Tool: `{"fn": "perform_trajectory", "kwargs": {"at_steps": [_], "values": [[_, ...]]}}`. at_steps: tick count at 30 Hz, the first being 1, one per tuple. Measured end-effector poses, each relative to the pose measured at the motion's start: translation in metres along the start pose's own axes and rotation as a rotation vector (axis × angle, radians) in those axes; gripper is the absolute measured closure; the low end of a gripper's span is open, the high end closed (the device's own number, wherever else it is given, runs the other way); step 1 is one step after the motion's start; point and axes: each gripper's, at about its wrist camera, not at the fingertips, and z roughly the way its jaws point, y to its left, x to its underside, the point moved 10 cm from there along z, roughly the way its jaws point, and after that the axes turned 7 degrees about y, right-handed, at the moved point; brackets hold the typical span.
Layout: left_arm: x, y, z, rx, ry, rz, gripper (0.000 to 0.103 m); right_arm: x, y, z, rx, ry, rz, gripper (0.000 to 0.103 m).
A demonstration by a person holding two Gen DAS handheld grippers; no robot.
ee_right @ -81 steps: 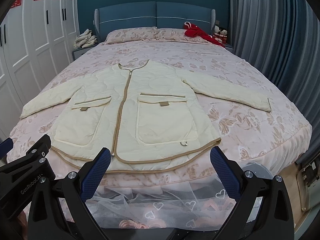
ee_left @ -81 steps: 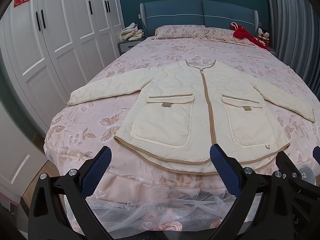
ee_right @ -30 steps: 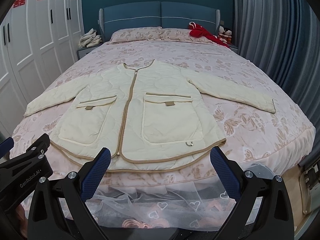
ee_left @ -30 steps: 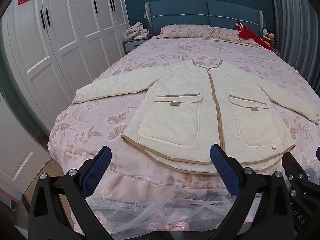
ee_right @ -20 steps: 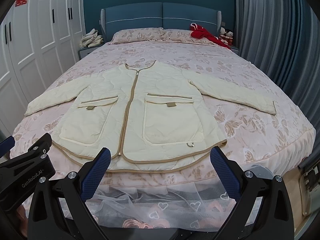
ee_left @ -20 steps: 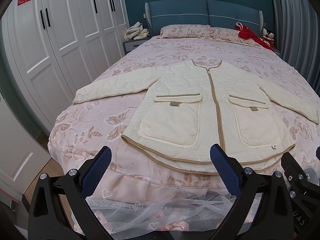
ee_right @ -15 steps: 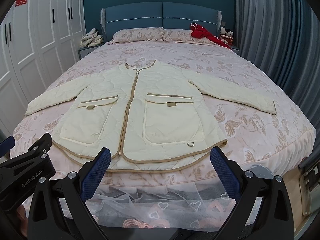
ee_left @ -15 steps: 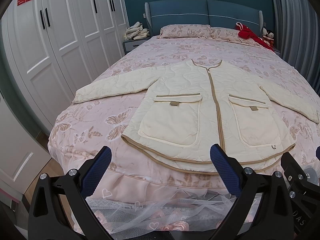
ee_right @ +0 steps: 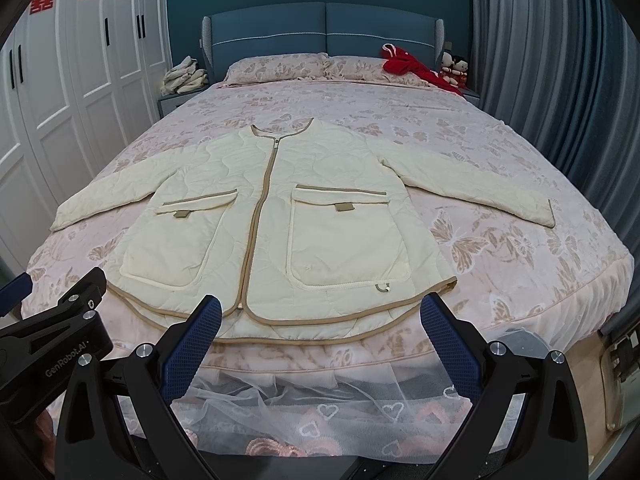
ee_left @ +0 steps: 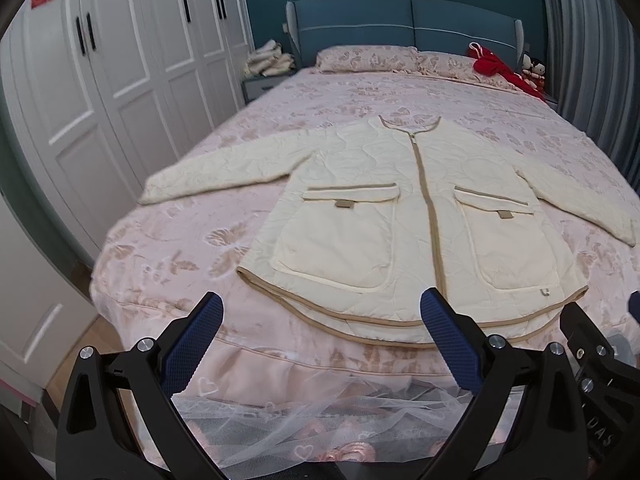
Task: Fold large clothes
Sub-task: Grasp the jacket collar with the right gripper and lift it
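A cream quilted jacket (ee_left: 400,208) with tan trim, a zip and two front pockets lies flat on the pink bed (ee_left: 180,248), front up, both sleeves spread out, hem toward me. It also shows in the right wrist view (ee_right: 280,216). My left gripper (ee_left: 320,324) is open and empty, held off the foot of the bed short of the hem. My right gripper (ee_right: 320,324) is open and empty, also short of the hem. The left gripper's body shows at the left edge of the right wrist view (ee_right: 52,344).
White wardrobes (ee_left: 100,92) stand along the left of the bed. A blue headboard (ee_right: 320,36), pillows, a red garment (ee_right: 416,68) and dolls are at the far end. Folded cloths (ee_right: 184,76) lie on a nightstand. Grey curtains (ee_right: 560,80) hang on the right. A lace bed skirt (ee_right: 320,408) hangs below.
Both grippers have shifted slightly, so the jacket sits a little differently in view. The jacket has not moved and both grippers stay open.
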Motion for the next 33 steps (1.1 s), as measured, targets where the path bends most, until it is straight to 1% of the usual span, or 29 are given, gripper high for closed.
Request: {"fn": "perform_trajectory", "kwargs": {"at_steps": [3, 5, 6, 10, 14, 16, 17, 20, 23, 27, 30, 32, 33], "values": [[-0.003, 0.001, 0.015, 0.052, 0.052, -0.023, 0.006, -0.003, -0.025, 0.02, -0.077, 0.06, 0.1, 0.005], [-0.006, 0.003, 0.026, 0.064, 0.074, -0.04, 0.006, -0.008, -0.053, 0.037, -0.12, 0.098, 0.197, 0.005], [-0.008, 0.005, 0.032, 0.06, 0.081, -0.048, 0.006, -0.013, -0.074, 0.046, -0.125, 0.109, 0.256, 0.005], [-0.019, 0.008, 0.053, 0.045, 0.095, -0.067, 0.006, -0.039, -0.162, 0.073, -0.066, 0.101, 0.421, 0.005], [-0.035, 0.009, 0.08, 0.044, 0.112, -0.107, 0.006, -0.065, -0.25, 0.1, -0.036, 0.082, 0.601, 0.005], [-0.042, 0.009, 0.089, 0.04, 0.106, -0.127, 0.006, -0.073, -0.297, 0.116, -0.012, 0.066, 0.689, 0.005], [-0.046, 0.009, 0.095, 0.024, 0.108, -0.137, 0.006, -0.078, -0.316, 0.123, -0.002, 0.066, 0.719, 0.005], [-0.056, 0.002, 0.115, 0.013, 0.129, -0.136, 0.006, -0.081, -0.375, 0.152, 0.063, 0.073, 0.803, 0.005], [-0.064, -0.006, 0.132, -0.009, 0.15, -0.114, 0.006, -0.081, -0.415, 0.175, 0.103, 0.091, 0.849, 0.005], [-0.075, -0.022, 0.155, -0.033, 0.191, -0.054, 0.006, -0.079, -0.457, 0.201, 0.118, 0.079, 0.922, 0.005], [-0.082, -0.034, 0.169, -0.013, 0.197, -0.039, 0.006, -0.078, -0.481, 0.219, 0.115, 0.077, 0.975, 0.006], [-0.085, -0.041, 0.176, -0.006, 0.2, -0.031, 0.006, -0.081, -0.493, 0.228, 0.113, 0.064, 0.988, 0.009], [-0.087, -0.043, 0.179, -0.006, 0.202, -0.025, 0.006, -0.083, -0.496, 0.231, 0.121, 0.058, 0.991, 0.013]]}}
